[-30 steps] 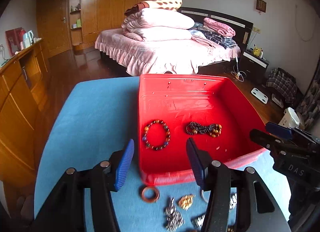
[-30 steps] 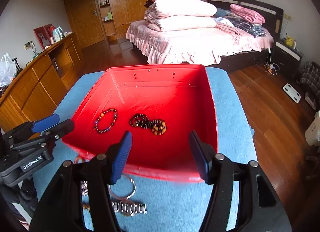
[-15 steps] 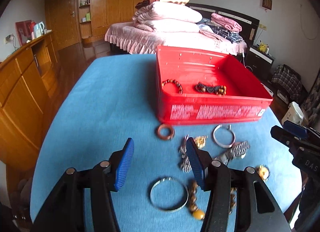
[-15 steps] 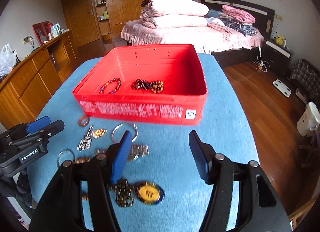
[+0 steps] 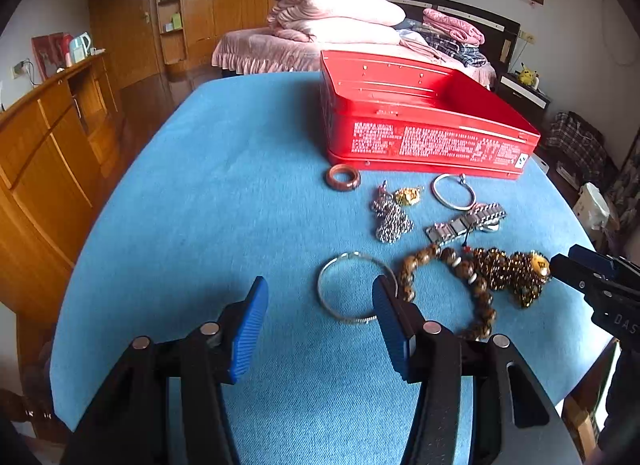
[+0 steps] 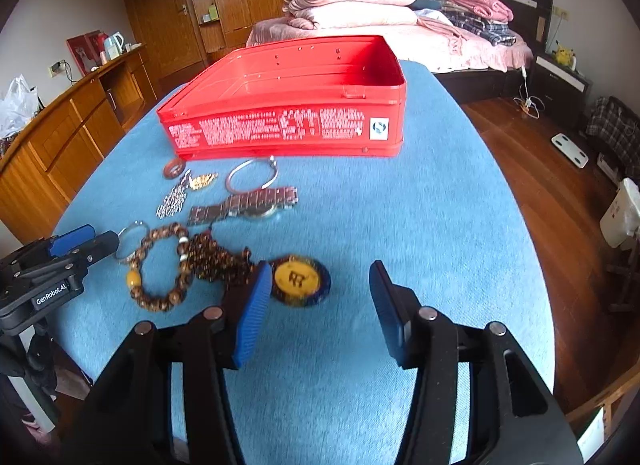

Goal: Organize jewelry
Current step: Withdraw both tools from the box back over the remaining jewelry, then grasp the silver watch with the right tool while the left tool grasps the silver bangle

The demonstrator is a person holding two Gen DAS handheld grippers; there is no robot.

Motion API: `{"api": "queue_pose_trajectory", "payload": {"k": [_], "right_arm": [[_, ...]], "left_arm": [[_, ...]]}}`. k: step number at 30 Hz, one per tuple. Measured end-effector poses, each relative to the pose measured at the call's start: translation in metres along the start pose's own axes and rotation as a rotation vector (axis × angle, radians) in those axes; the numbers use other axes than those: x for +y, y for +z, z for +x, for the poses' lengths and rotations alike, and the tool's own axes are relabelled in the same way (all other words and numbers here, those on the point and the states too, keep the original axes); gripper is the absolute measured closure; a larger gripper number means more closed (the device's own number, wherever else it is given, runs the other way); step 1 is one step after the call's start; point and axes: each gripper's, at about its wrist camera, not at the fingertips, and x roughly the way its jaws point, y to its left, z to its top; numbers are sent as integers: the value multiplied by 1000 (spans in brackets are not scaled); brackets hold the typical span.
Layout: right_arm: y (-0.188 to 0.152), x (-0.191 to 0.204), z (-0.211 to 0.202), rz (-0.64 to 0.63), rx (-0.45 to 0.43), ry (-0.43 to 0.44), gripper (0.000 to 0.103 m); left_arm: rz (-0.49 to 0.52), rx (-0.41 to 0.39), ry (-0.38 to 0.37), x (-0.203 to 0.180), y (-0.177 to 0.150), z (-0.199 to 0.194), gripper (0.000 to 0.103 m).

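Firstly, left wrist view:
Left gripper [image 5: 318,323]: jaws wide apart, holding nothing, bottom centre.
Silver bangle [image 5: 352,289]: on the blue tablecloth [image 5: 224,201], partly behind the right-hand finger.
Brown bead bracelet [image 5: 452,281]: just right of the bangle.
Red box [image 5: 420,129]: upper right of centre.

Right wrist view:
Right gripper [image 6: 316,311]: jaws wide apart, empty, bottom centre.
Yellow pendant [image 6: 301,281]: beside the left-hand finger.
Watch [image 6: 244,205]: centre left, below the box [image 6: 288,117].
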Motion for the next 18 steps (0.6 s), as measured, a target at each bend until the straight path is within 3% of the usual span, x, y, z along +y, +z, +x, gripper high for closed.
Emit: {"api": "queue_pose_trajectory", "payload": {"k": [18], "right_arm": [[-10,11,-3,-18,-4,16,53]], "left_arm": [[-17,42,-52,7,-5,4,49]]}}
